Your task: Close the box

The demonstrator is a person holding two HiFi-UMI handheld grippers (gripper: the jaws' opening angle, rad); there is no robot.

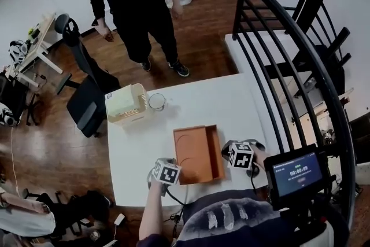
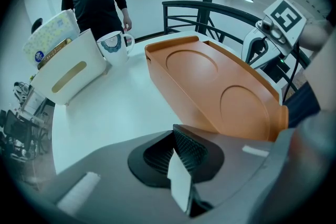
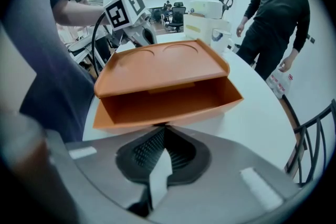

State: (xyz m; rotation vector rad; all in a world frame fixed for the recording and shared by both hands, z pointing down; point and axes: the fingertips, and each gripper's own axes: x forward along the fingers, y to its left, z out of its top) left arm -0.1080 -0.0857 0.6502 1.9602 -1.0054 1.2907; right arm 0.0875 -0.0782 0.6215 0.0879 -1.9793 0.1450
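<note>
Grippers, two. I am seeing the left gripper sitting with its jaws pressed together, nothing between them, just beside the box's long side. The right gripper is likewise sitting closed and empty, its tip lying at the box's open front edge. I am not making out whether it is touching.

Box, one. Orange, it is lying on the white table between the two grippers, near my edge. Its lid, carrying two round recesses, is standing partly raised, leaving a gap on the right gripper's side.

Holder, one. White, it is standing at the table's far left corner, holding packets.

Mug, one, standing just beside the holder.

Person, one, in black, standing beyond the table.

Screen, one, glowing at my right.
</note>
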